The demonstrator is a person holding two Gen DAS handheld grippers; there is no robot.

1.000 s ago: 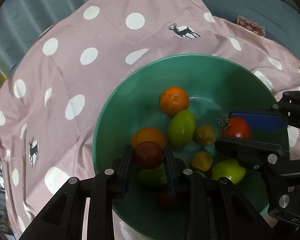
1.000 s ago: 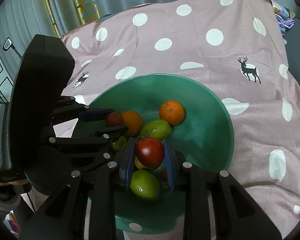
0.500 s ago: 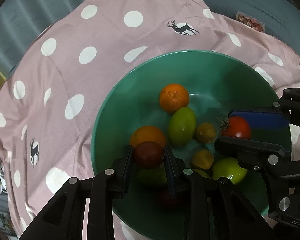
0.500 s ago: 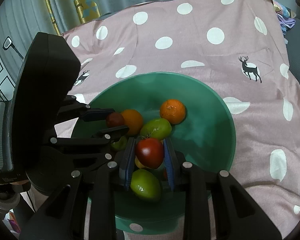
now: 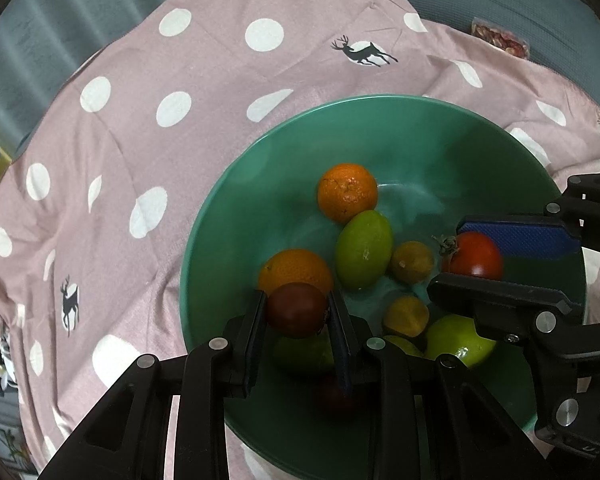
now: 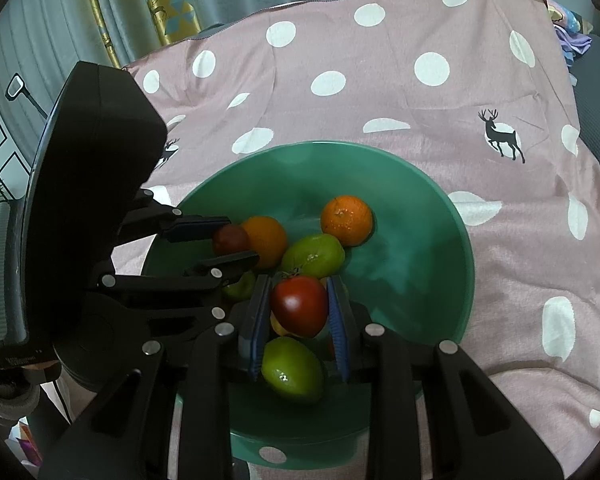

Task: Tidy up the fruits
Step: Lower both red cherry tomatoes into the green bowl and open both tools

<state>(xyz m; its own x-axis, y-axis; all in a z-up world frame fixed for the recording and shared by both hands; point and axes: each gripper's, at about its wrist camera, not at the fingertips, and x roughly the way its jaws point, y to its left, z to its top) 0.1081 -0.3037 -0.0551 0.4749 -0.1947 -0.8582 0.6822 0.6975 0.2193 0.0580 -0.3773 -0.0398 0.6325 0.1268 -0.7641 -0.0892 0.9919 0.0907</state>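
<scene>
A green bowl (image 5: pixel 420 148) (image 6: pixel 404 200) sits on a pink dotted cloth and holds several fruits. Among them are two oranges (image 5: pixel 347 197) (image 5: pixel 294 268), a green lemon-shaped fruit (image 5: pixel 364 248) (image 6: pixel 314 256) and small yellow-brown fruits (image 5: pixel 412 262). My left gripper (image 5: pixel 296 308) (image 6: pixel 240 240) is shut on a dark red plum (image 5: pixel 296 310) (image 6: pixel 230 238) just above the fruit pile. My right gripper (image 6: pixel 300 306) (image 5: pixel 452 258) is shut on a red tomato (image 6: pixel 300 306) (image 5: pixel 474 254) over another green fruit (image 6: pixel 292 370). Both grippers hang inside the bowl, side by side.
The pink cloth (image 5: pixel 140 140) with white dots and deer prints spreads all round the bowl. A small snack packet (image 5: pixel 500 40) lies on the grey cushion beyond it. Curtains (image 6: pixel 160 4) hang at the back left.
</scene>
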